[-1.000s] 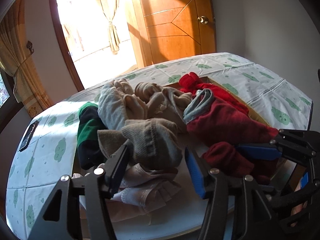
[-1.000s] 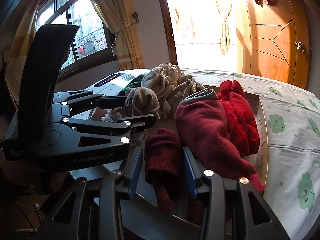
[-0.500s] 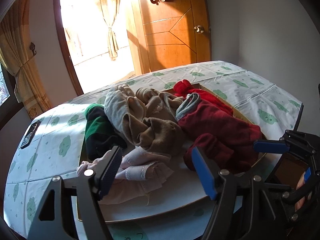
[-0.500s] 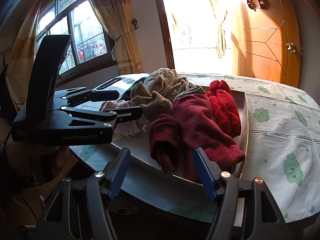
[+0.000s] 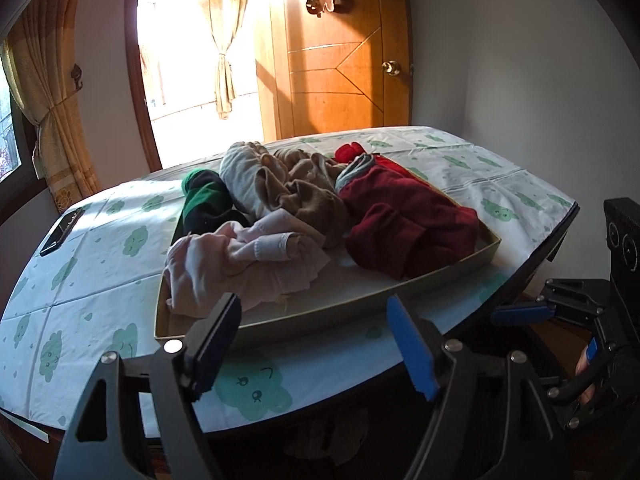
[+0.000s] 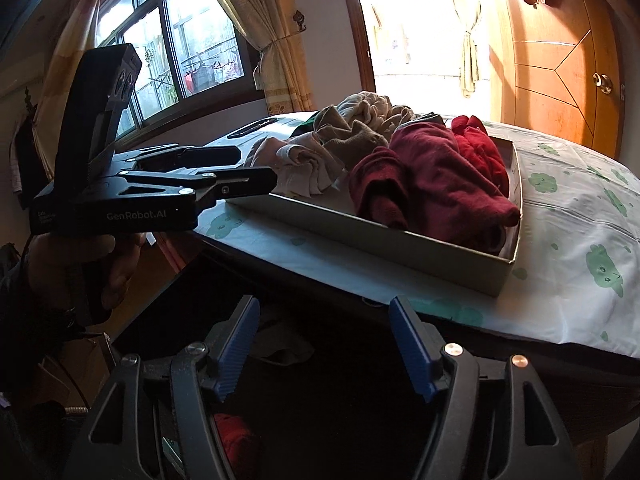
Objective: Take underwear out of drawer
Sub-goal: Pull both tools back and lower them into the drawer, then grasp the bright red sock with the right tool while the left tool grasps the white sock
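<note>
1. Right now you are holding two grippers, one in each hand; the left gripper [image 5: 314,344] is sitting back from the tray [image 5: 360,300], jaws spread with nothing between them, having just been opening further.
2. Your right gripper [image 6: 324,348] is hanging off the table [image 6: 560,240] edge over dark space, its jaws gaping too and empty, and they have likewise just been opening.
3. One shallow tray is resting on the one table, which is wearing a white cloth with green prints.
4. The underwear is lying heaped in that tray: one pink piece [image 5: 224,268] nearest the left gripper, one green-and-black piece [image 5: 206,200] behind it, a beige bundle [image 5: 288,188] in the middle whose pieces you cannot count apart, one dark red piece [image 5: 404,224] on the right, and one bright red piece [image 5: 348,152] at the far end.
5. One black phone-like slab [image 5: 62,230] is lying on the cloth, well apart from the tray.
6. Your left hand [image 6: 92,264] is showing under its gripper in the right view.
7. More cloth is lying in the dark below the table; what it sits in, you cannot tell.
</note>
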